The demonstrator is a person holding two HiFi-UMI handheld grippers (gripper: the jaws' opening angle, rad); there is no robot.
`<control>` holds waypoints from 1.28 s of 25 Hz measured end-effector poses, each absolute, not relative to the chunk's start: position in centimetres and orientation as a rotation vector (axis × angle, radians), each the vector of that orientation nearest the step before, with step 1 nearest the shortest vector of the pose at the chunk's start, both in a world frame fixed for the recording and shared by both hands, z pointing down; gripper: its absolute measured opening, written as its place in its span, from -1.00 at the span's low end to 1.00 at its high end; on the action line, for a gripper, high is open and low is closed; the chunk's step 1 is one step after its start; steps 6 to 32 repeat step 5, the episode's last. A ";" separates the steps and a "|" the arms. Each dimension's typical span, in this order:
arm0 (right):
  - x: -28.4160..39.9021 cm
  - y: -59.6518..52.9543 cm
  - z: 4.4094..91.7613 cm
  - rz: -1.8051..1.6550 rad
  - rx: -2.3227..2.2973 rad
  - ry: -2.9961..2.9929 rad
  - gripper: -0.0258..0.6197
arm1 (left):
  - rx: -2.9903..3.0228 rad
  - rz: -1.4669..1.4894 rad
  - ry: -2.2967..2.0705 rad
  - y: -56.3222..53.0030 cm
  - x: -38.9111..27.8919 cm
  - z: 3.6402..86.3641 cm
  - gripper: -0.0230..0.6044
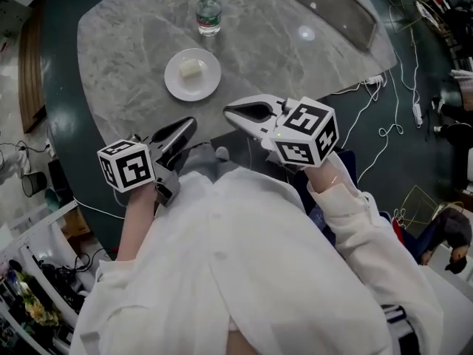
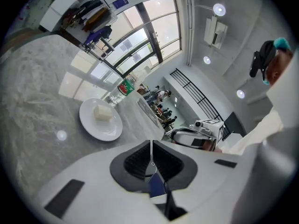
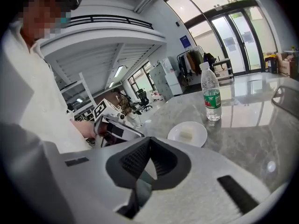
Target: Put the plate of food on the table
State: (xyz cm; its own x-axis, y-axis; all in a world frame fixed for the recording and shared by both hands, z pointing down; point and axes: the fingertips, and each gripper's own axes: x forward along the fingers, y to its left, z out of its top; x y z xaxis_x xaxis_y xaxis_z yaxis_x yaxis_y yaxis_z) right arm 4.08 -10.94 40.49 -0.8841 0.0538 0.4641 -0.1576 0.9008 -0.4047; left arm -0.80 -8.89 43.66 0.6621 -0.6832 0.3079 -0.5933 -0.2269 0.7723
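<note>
A white plate [image 1: 192,74] with a pale block of food [image 1: 191,69] rests on the grey marble table [image 1: 133,43], a little in from its near edge. The plate [image 2: 100,119] also shows in the left gripper view, and in the right gripper view the plate [image 3: 187,134] sits beyond the jaws. My left gripper [image 1: 191,123] is shut and empty, held near the table's near edge, below and left of the plate. To its right, my right gripper [image 1: 228,112] hovers shut and empty, just below the plate.
A clear water bottle [image 1: 208,15] with a green label stands behind the plate. A dark tray [image 1: 334,9] lies at the table's far right. White cables [image 1: 384,117] trail over the dark floor on the right. Shelves with clutter stand at lower left.
</note>
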 end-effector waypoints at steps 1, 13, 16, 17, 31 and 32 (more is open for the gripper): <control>4.2 -11.1 40.5 0.610 0.076 -2.586 -0.91 | 1.910 -0.126 -1.001 -8.9 -0.8 43.7 -0.84; 4.5 -11.7 40.6 0.602 0.074 -2.584 -0.92 | 1.899 -0.143 -0.996 -9.3 -0.7 43.8 -0.84; 4.5 -11.7 40.6 0.602 0.074 -2.584 -0.92 | 1.899 -0.143 -0.996 -9.3 -0.7 43.8 -0.84; 4.5 -11.7 40.6 0.602 0.074 -2.584 -0.92 | 1.899 -0.143 -0.996 -9.3 -0.7 43.8 -0.84; 4.5 -11.7 40.6 0.602 0.074 -2.584 -0.92 | 1.899 -0.143 -0.996 -9.3 -0.7 43.8 -0.84; 4.5 -11.7 40.6 0.602 0.074 -2.584 -0.92 | 1.899 -0.143 -0.996 -9.3 -0.7 43.8 -0.84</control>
